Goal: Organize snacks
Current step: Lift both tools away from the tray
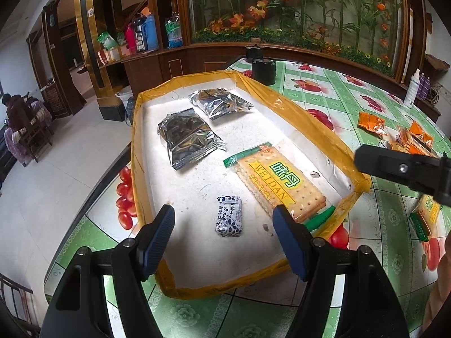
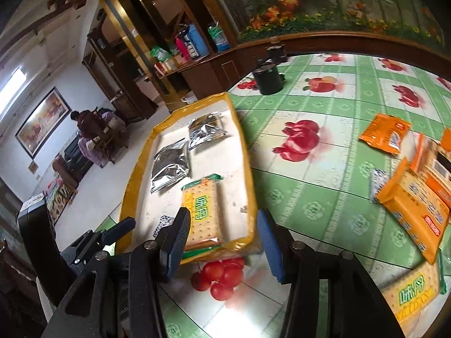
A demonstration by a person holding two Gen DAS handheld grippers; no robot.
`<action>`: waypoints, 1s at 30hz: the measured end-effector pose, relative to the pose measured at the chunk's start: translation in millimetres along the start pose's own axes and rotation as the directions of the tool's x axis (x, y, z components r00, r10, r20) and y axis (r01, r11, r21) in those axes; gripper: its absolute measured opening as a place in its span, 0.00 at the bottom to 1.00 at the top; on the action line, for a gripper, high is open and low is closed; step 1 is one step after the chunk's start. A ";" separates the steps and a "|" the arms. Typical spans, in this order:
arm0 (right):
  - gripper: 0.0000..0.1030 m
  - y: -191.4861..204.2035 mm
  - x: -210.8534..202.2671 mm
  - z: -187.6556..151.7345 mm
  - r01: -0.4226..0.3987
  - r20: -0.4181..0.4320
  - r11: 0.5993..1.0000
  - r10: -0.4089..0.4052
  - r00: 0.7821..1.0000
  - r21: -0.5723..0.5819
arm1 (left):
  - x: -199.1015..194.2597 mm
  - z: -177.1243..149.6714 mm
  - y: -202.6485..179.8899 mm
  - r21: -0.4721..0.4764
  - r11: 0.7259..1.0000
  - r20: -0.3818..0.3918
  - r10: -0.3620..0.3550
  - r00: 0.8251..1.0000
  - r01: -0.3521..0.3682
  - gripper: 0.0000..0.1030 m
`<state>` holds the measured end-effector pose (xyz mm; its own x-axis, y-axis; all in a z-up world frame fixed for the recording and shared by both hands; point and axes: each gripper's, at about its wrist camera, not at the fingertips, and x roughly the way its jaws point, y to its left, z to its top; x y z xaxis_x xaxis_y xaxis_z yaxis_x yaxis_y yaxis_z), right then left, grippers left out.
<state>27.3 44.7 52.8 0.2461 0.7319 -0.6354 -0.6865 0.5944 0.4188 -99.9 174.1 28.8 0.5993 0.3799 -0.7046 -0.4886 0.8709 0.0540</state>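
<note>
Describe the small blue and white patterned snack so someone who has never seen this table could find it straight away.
Find the white tray with yellow taped edges on the green fruit-print tablecloth. The small wrapped snack lies in its near end, left of the WEIDAN cracker pack. It is the smallest item there, the only blue-and-white one.

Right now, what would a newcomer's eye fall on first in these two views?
Probably the shallow white tray with its yellow taped rim, holding two silver foil packets, a green-and-yellow cracker pack and a small blue-and-white candy. The open left claw hovers over that candy. Off to the right, orange snack packs lie loose on the green fruit-print tablecloth.
</note>
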 end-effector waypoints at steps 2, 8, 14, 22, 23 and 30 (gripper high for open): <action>0.53 -4.9 -3.5 -1.4 0.001 0.003 1.000 -0.001 1.000 0.013 | -1.6 -0.3 -1.0 0.007 1.000 0.008 0.007 1.000 -0.007 0.70; 0.53 -18.0 -14.2 -5.2 0.003 0.015 0.999 -0.004 1.000 0.046 | -4.7 -0.2 -3.0 0.019 1.000 0.022 0.023 0.999 -0.024 0.72; 0.53 -28.8 -27.0 -7.3 0.011 0.032 0.997 -0.013 0.999 0.070 | -6.2 -0.8 -3.7 0.023 0.999 0.030 0.032 0.999 -0.033 0.73; 0.53 -80.6 -71.9 -4.8 0.062 0.113 0.984 -0.081 0.990 0.166 | -12.0 -2.6 -0.2 0.010 1.000 0.058 0.014 0.998 -0.014 0.75; 0.54 -89.7 -78.7 -6.1 0.066 0.122 0.980 -0.090 0.988 0.187 | -12.1 -2.8 -0.1 0.010 1.000 0.060 0.013 0.998 -0.013 0.75; 0.55 -149.8 -110.5 -28.3 0.070 0.107 0.943 -0.111 0.988 0.325 | -29.9 -4.0 -3.9 0.022 1.000 0.145 0.000 0.989 -0.003 0.75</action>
<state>83.5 -134.7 41.9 0.3925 0.6932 -0.6045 -0.4074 0.7203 0.5614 -118.4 158.1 46.8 0.6849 0.4209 -0.5948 -0.4763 0.8764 0.0718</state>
